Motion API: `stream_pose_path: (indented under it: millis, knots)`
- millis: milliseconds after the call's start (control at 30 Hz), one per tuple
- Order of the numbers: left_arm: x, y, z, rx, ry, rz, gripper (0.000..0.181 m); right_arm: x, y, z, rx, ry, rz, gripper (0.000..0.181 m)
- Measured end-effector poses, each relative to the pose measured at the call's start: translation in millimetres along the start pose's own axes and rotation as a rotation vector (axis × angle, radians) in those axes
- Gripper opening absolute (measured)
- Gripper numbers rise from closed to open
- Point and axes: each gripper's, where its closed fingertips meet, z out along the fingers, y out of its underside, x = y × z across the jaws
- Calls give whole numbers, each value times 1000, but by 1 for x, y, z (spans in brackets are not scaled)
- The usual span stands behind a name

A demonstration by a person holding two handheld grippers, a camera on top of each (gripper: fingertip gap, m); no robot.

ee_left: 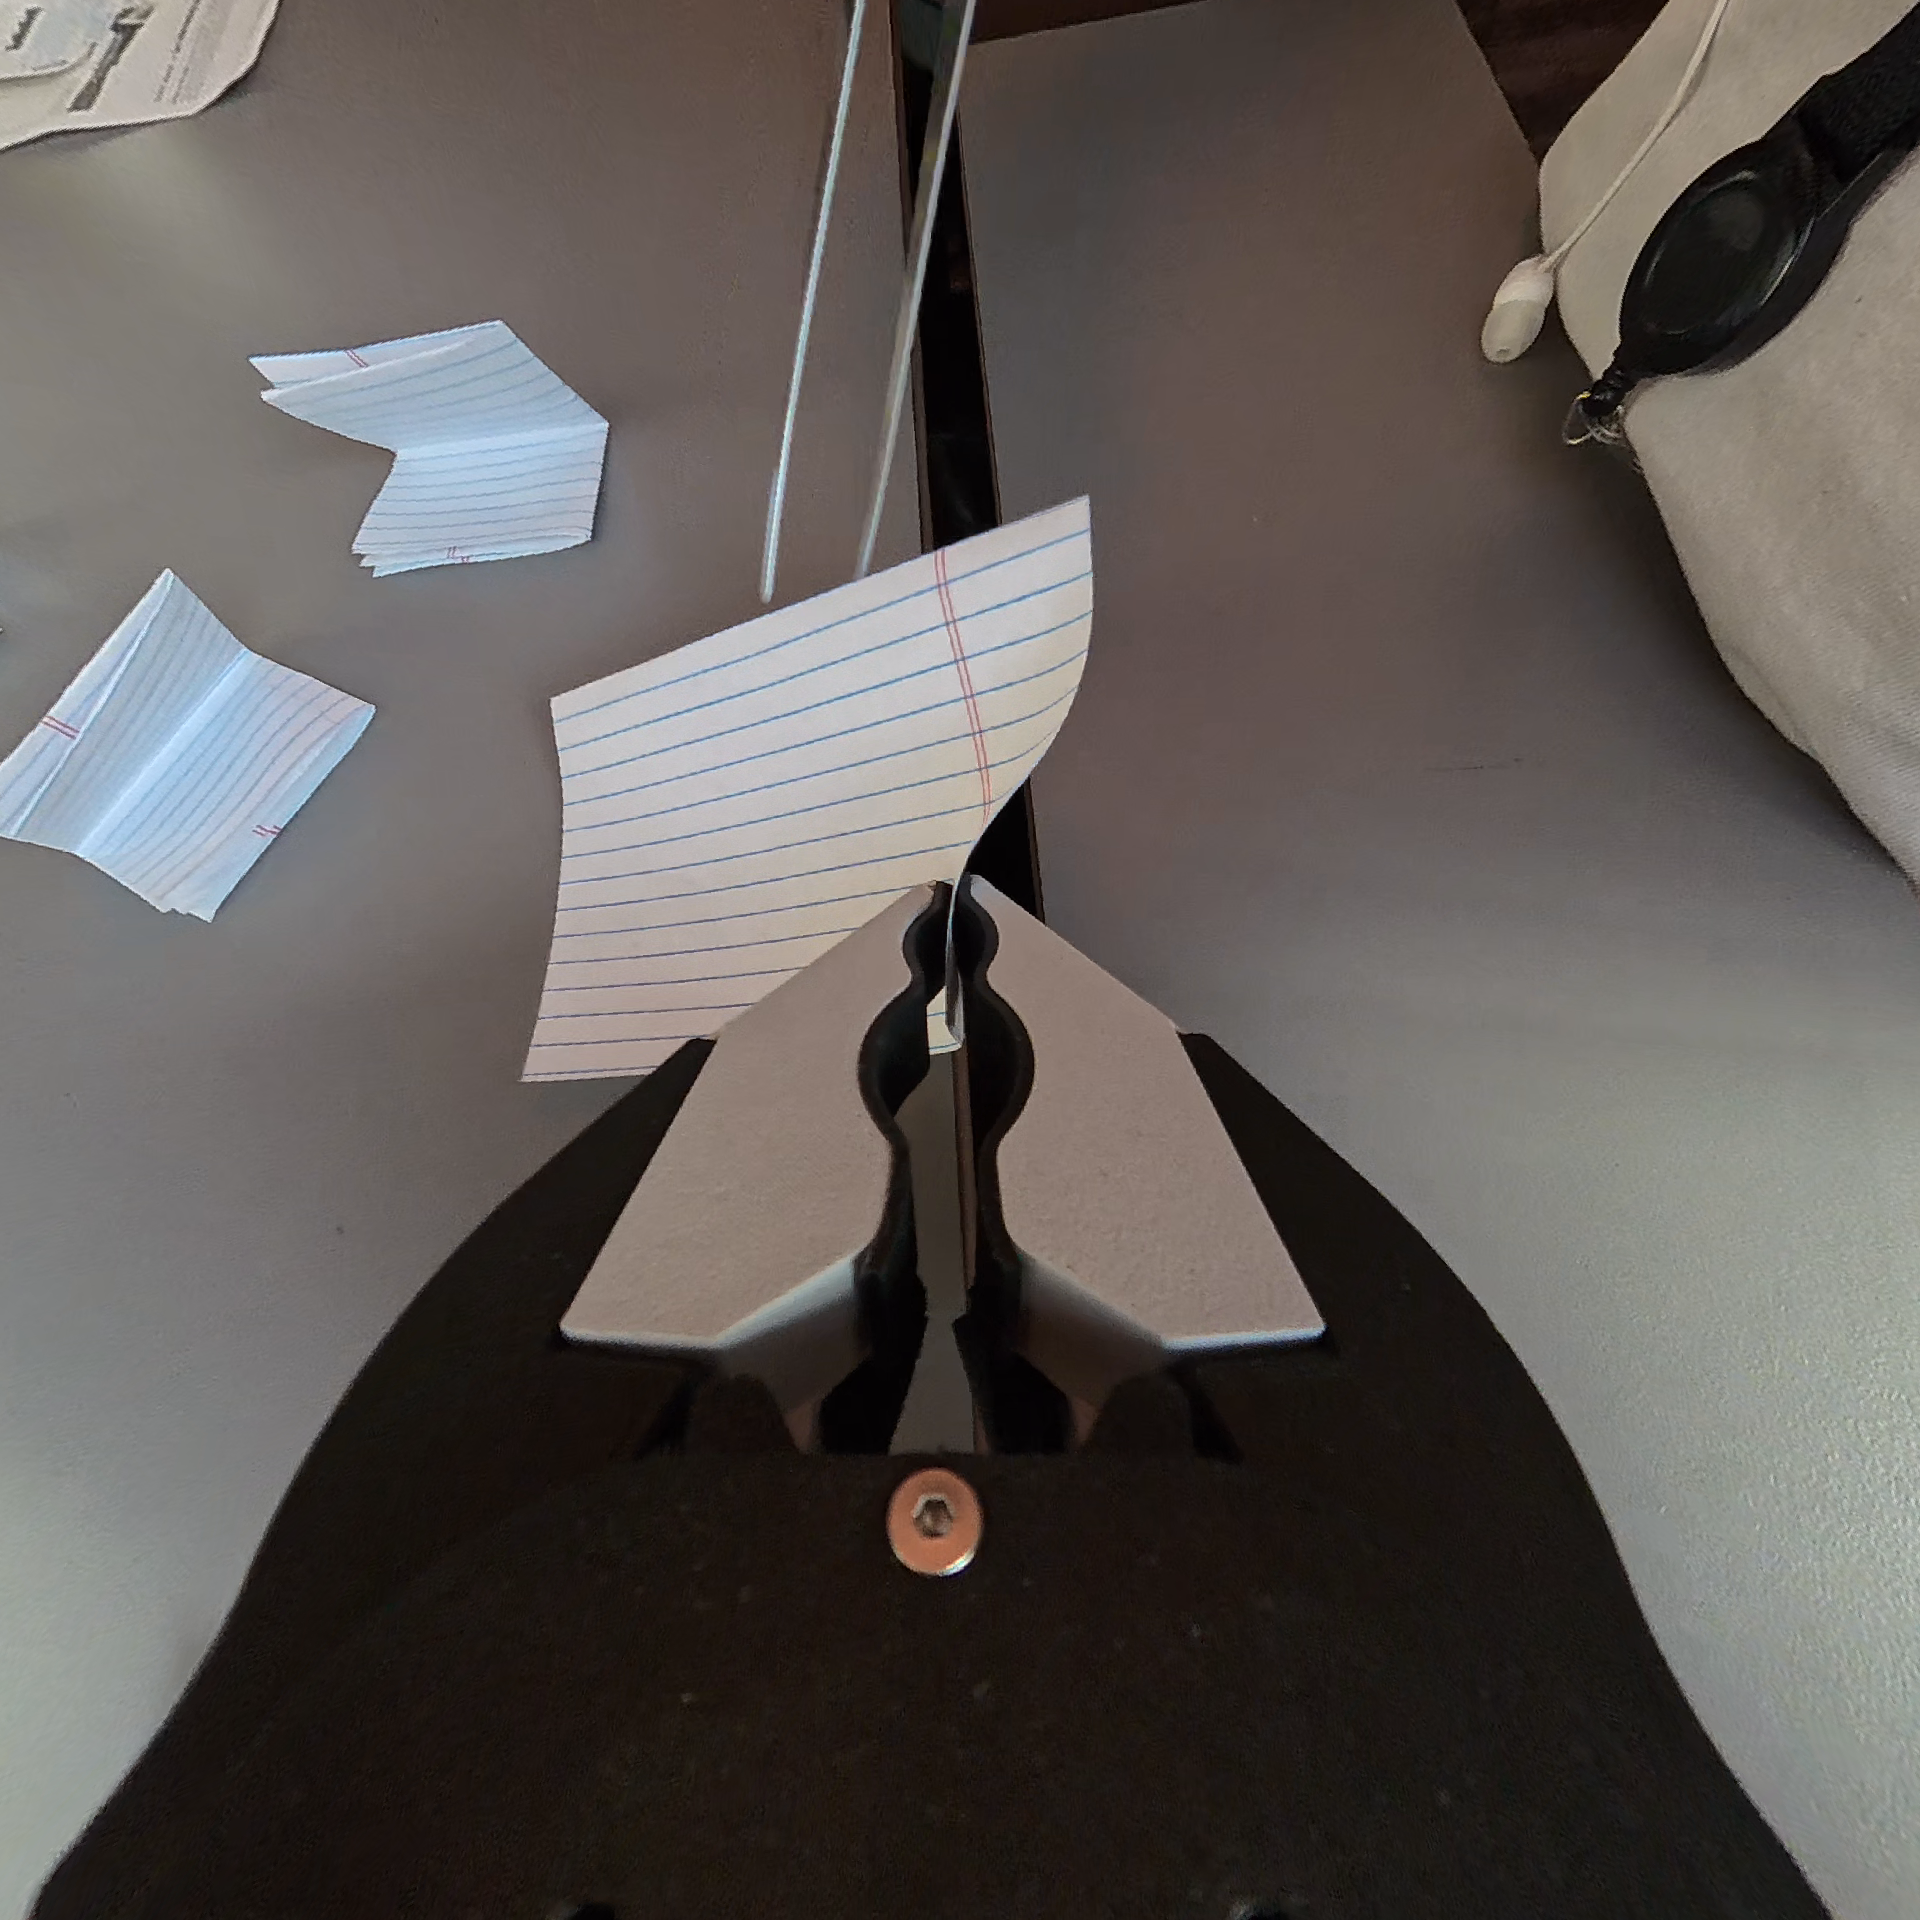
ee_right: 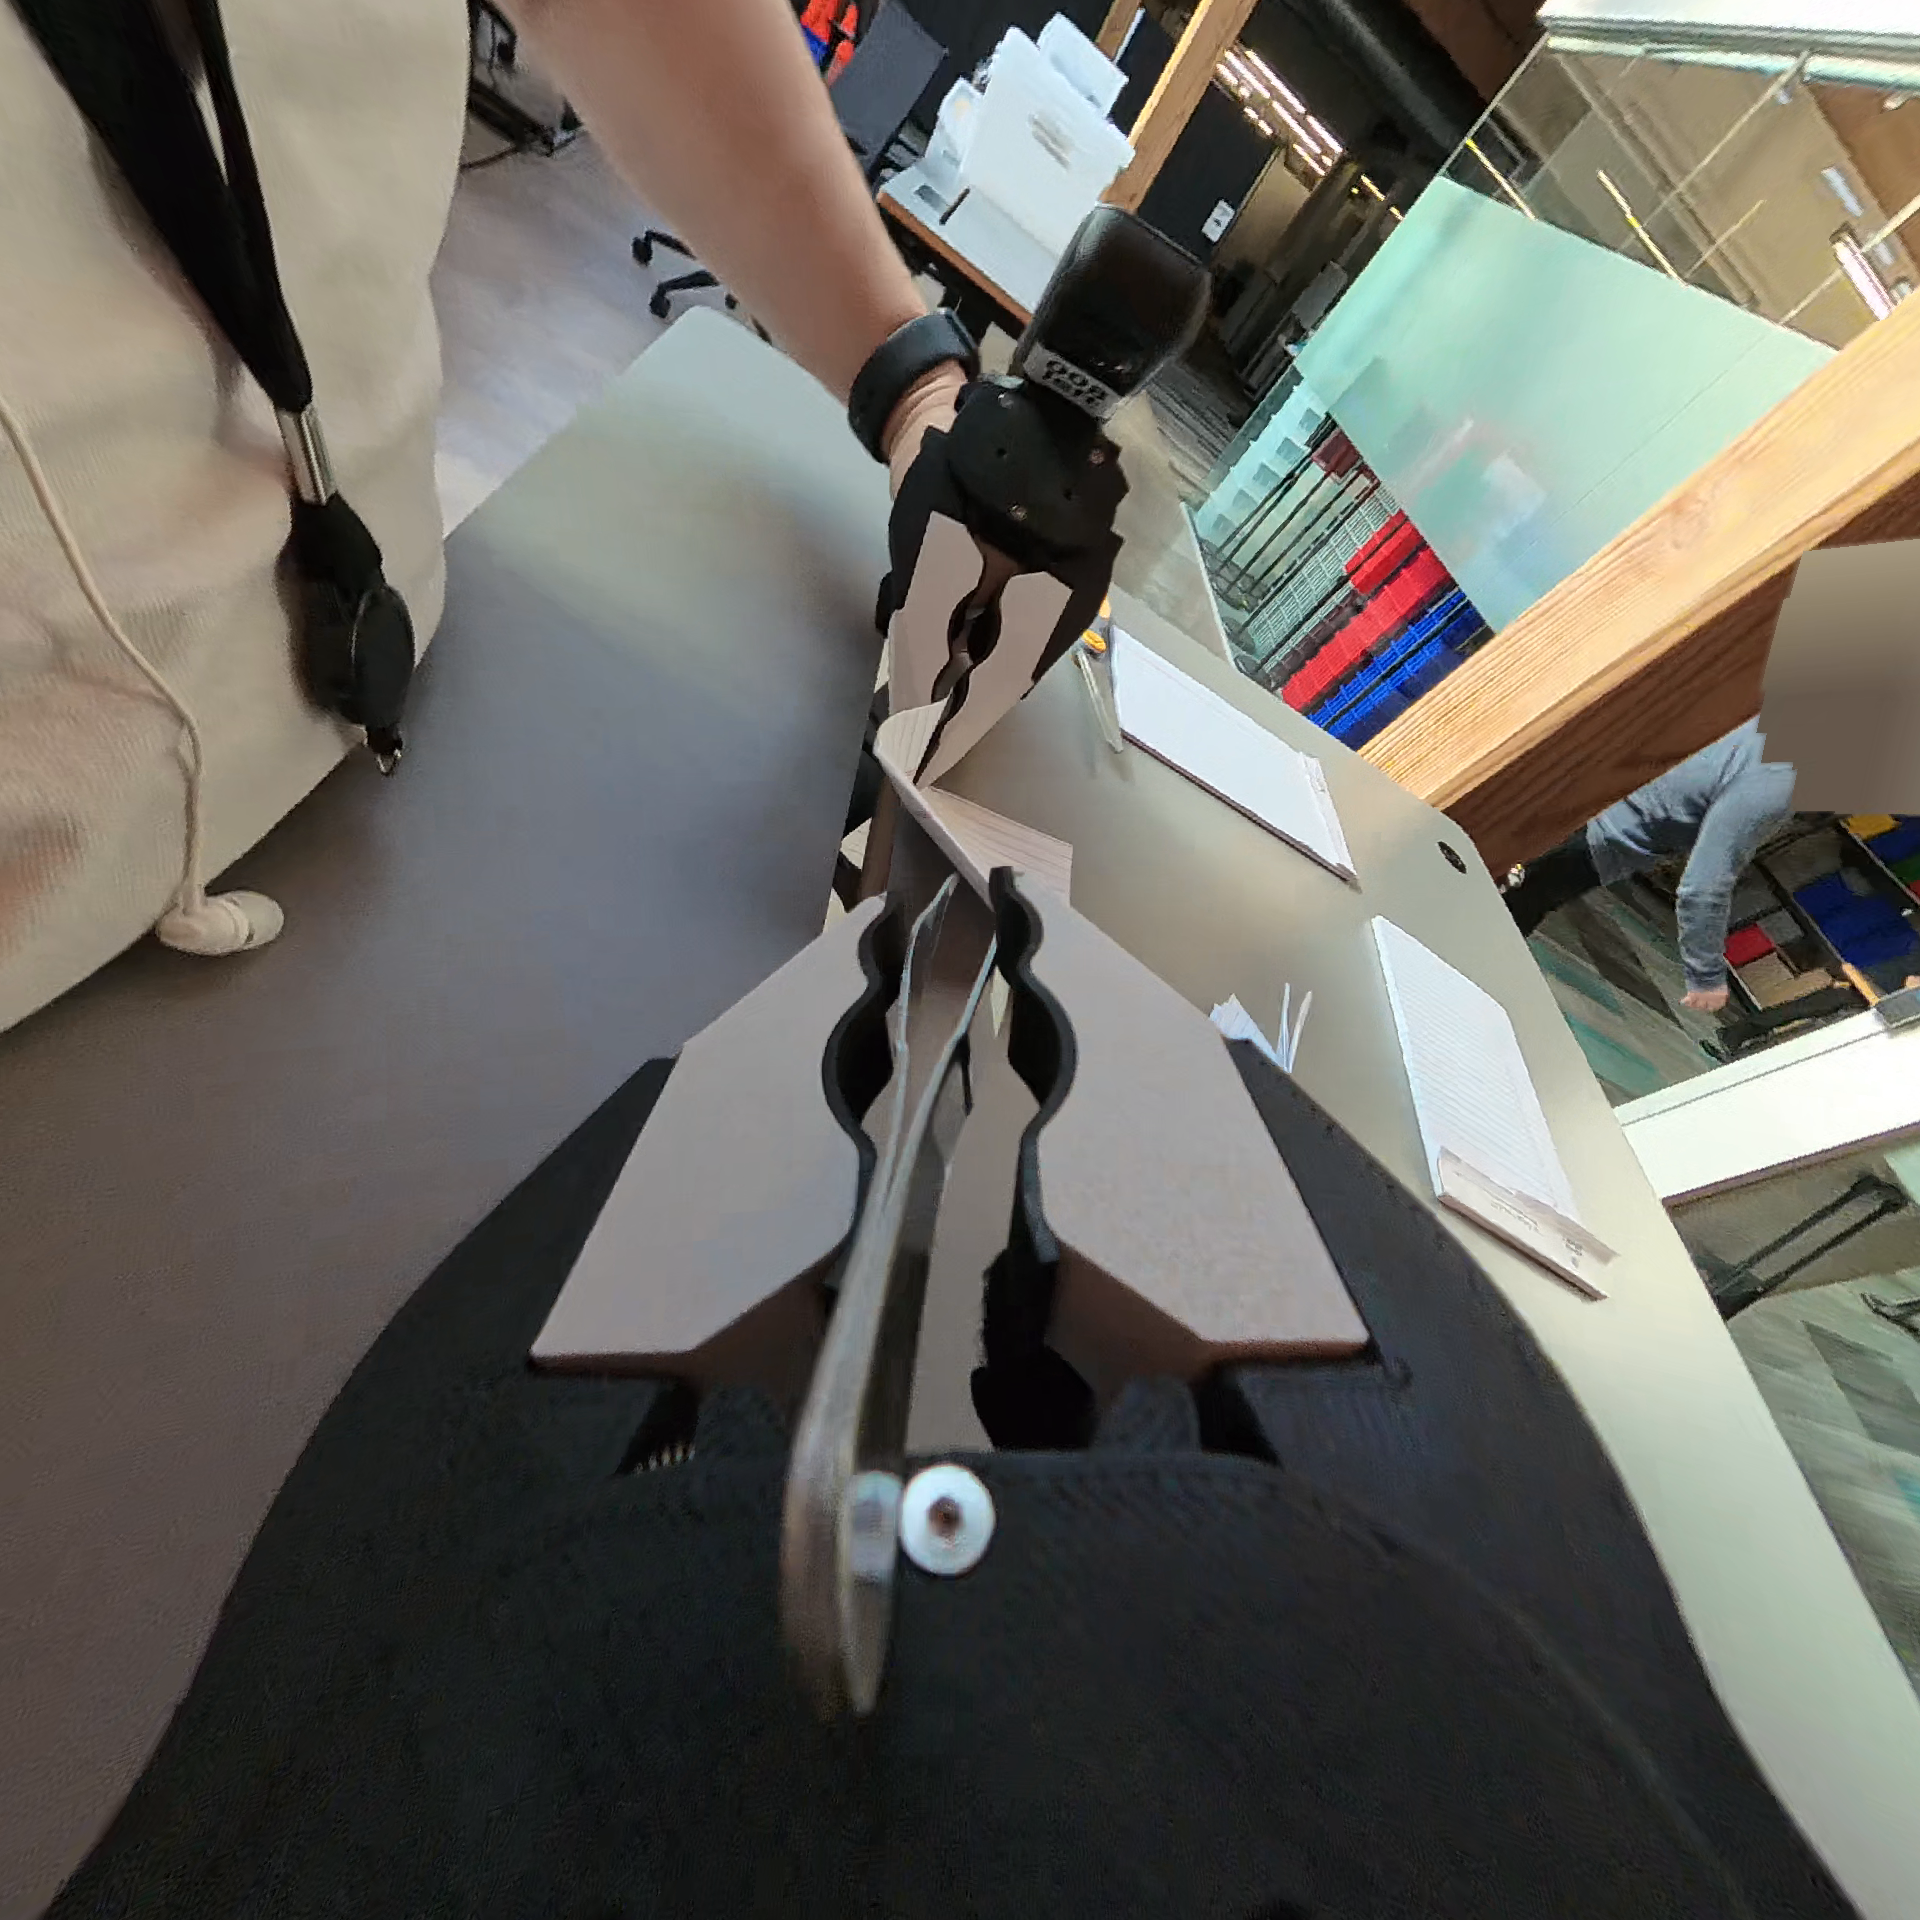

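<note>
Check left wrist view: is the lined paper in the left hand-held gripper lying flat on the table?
No, the lined sheet is pinched at its corner and curls up above the table.

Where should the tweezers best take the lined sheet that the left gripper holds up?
Probably its free top edge, by the red margin line, coming from the far side. The left gripper pinches the lined sheet near its lower right corner, so it stands clear of the table.
</note>
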Motion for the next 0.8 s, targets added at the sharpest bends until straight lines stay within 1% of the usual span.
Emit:
stream_pose_path:
  millis: [67, 133, 167, 233, 300, 367, 467, 533, 600, 667, 733, 800]
  knots:
    - [0, -1, 0, 3, 6, 2, 0, -6, 3, 9, -14, -24, -53, 16]
    - [-1, -2, -1, 7, 5, 10, 0, -6, 2, 17, -11, -12, -94, 16]
    - [-1, -2, 0, 6, 5, 9, 0, -7, 4, 20, -14, -17, -96, 15]
    - [-1, -1, 0, -4, 6, -4, 0, -13, 11, 24, -32, -65, -37, 13]
    - [-2, 0, 0, -1, 3, -29, 0, -15, 14, 24, -6, -88, 88, 12]
    - [-2, -2, 0, 20, 2, -73, 0, -7, 20, 20, 27, -81, 256, 12]
    - [-7, -6, 3, 21, 4, -183, 0, 13, 34, 14, 84, -87, 622, 12]
    - [-16, -7, 4, 6, -6, -283, 2, 25, 47, 9, 113, -77, 821, 12]
    - [-27, -11, 1, 16, -24, -336, 21, 32, 58, 5, 128, -76, 969, 12]
    - [-40, -18, -5, 56, -50, -353, 36, 35, 64, 2, 147, -88, 1068, 11]
    - [-49, -21, -7, 54, -32, -386, 55, 39, 68, 0, 163, -78, 1131, 11]
    - [-51, -23, -4, 26, 13, -412, 68, 42, 68, 0, 174, -86, 1156, 11]
